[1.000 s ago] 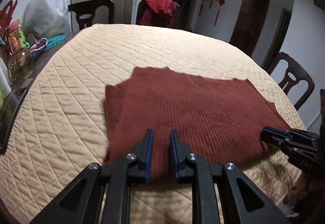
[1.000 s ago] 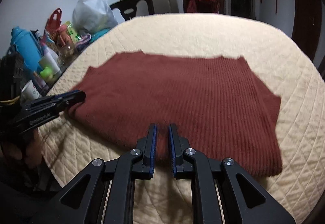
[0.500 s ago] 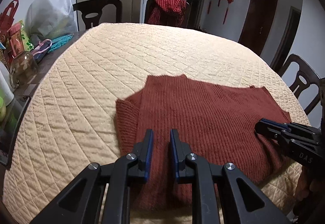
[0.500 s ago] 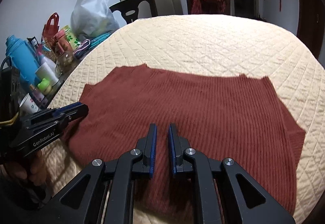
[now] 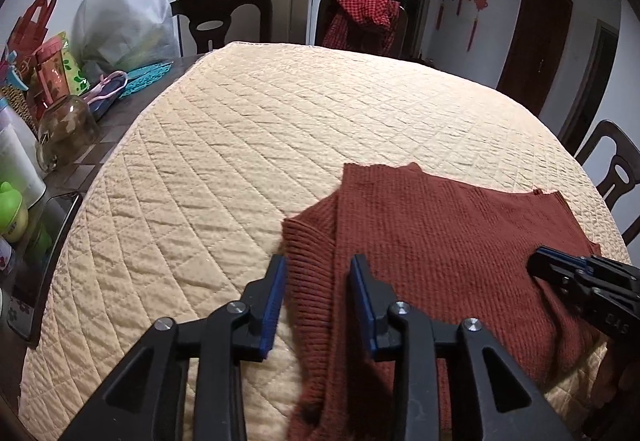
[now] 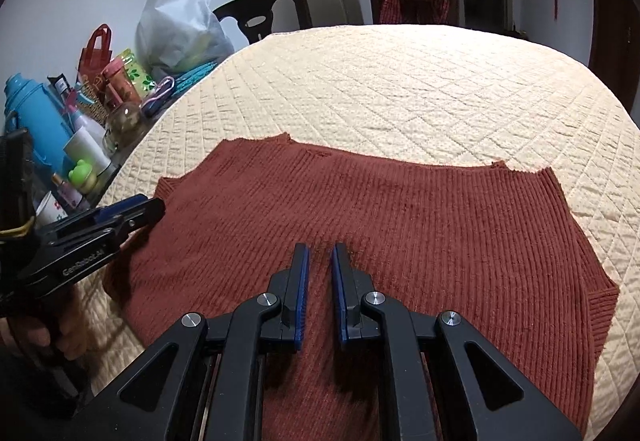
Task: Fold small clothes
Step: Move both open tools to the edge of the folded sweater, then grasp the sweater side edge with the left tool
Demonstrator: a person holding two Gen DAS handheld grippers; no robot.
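A rust-red ribbed knit garment (image 6: 400,225) lies flat on the beige quilted table cover (image 6: 420,81), near the front edge; it also shows in the left wrist view (image 5: 448,237). My left gripper (image 5: 318,265) is open, its jaws apart over the garment's ribbed left edge, holding nothing. It shows from the side in the right wrist view (image 6: 132,209). My right gripper (image 6: 320,253) hovers over the garment's middle with jaws a narrow gap apart and nothing between them. In the left wrist view it shows at the garment's right side (image 5: 536,265).
Bottles, a glass jar (image 5: 66,131), bags and a white plastic bag (image 5: 128,25) crowd the table's left side. Dark chairs stand around the table; one at the back holds a red checked cloth (image 5: 360,21). A dark tablet (image 5: 44,265) lies at the left edge.
My left gripper has opened wider and shifted left to the garment's left edge. Both grippers have drawn back, so the garment sits nearer the table's front. The right gripper's gap stays narrow.
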